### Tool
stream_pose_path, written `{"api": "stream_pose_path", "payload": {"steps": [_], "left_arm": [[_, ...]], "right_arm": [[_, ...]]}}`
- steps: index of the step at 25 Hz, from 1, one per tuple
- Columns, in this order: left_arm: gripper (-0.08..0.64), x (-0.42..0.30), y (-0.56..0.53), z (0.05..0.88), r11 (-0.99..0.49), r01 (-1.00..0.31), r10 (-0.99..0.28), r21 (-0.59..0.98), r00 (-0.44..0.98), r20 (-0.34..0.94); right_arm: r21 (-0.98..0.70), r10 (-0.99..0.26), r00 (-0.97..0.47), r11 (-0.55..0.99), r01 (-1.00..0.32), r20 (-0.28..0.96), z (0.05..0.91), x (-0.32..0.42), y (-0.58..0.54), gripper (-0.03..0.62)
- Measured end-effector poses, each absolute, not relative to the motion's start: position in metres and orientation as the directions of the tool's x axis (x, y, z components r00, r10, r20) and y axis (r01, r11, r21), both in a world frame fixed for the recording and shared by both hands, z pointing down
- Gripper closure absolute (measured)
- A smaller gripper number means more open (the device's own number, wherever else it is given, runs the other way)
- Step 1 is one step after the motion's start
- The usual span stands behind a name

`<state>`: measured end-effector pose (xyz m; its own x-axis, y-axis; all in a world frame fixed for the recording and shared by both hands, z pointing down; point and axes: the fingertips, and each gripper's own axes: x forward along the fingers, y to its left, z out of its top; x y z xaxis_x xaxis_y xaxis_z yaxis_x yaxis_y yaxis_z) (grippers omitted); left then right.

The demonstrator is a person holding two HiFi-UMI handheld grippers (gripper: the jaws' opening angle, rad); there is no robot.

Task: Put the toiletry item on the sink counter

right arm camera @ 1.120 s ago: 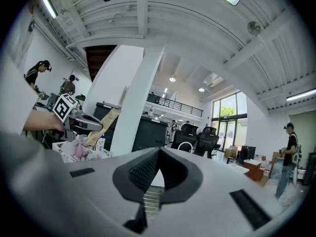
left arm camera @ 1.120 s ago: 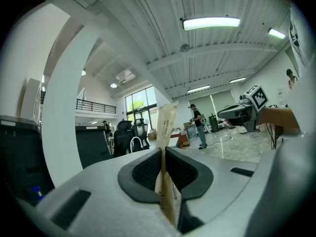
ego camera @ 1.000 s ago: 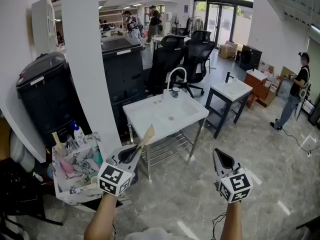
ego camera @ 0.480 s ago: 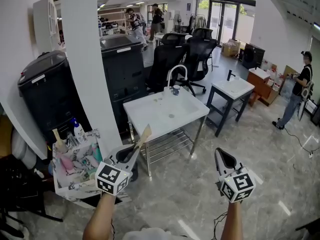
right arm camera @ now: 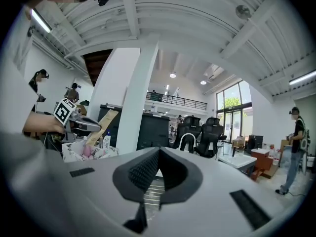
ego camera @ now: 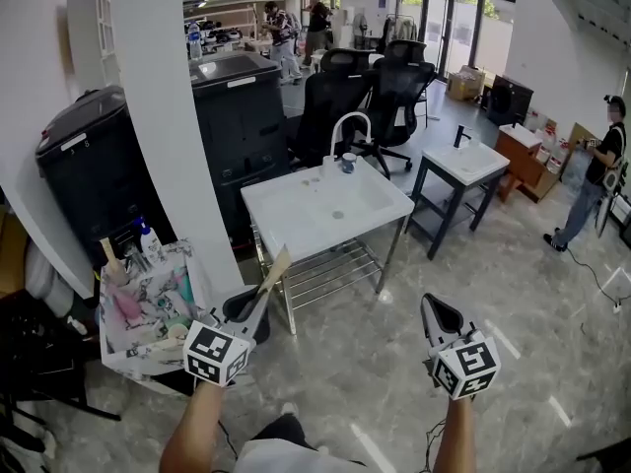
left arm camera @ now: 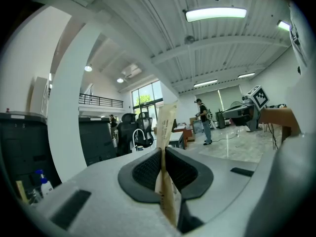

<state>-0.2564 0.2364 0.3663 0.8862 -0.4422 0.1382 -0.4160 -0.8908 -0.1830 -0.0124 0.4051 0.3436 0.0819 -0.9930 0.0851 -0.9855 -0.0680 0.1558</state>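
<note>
A flat tan paper packet (ego camera: 274,270) sticks up out of my left gripper (ego camera: 254,308), whose jaws are shut on its lower end. In the left gripper view the packet (left arm camera: 165,127) stands upright, pinched between the black pads. The white sink counter (ego camera: 370,217) with a curved faucet (ego camera: 347,126) stands beyond the packet's tip, some way ahead of both grippers. My right gripper (ego camera: 440,313) hangs over the floor to the right, shut with nothing in it, its pads (right arm camera: 143,171) pressed together. The right gripper view shows the left gripper (right arm camera: 84,126) and the packet (right arm camera: 106,125) off to its left.
A patterned basket (ego camera: 130,353) of bottles and toiletries sits left of my left gripper, beside a white column (ego camera: 163,116). Black bins (ego camera: 84,180) and office chairs (ego camera: 340,101) stand behind the sink. A smaller sink (ego camera: 463,166) on a dark stand is to the right, with a person (ego camera: 596,175) beyond.
The head view has shifted a little, and the sink and column sit slightly lower and to the left. My left gripper keeps its hold on the packet. The right gripper has barely moved.
</note>
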Motion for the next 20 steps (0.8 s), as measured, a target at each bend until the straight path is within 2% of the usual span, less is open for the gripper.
{"api": "stream_pose_path", "payload": {"steps": [9,20], "left_arm": [[0.525,-0.216,0.187,0.382,-0.893,-0.425,-0.447,-0.151,0.88,0.163],[0.525,-0.131,0.032,0.394,-0.88,-0.465,-0.474,-0.097,0.867,0.151]], "right_arm": [[0.17,-0.993,0.064,-0.047,-0.984,0.098,0.357,0.024,0.356,0.595],[0.184,-0.989,0.031,-0.004,-0.983,0.146,0.362,0.106,0.21,0.596]]}}
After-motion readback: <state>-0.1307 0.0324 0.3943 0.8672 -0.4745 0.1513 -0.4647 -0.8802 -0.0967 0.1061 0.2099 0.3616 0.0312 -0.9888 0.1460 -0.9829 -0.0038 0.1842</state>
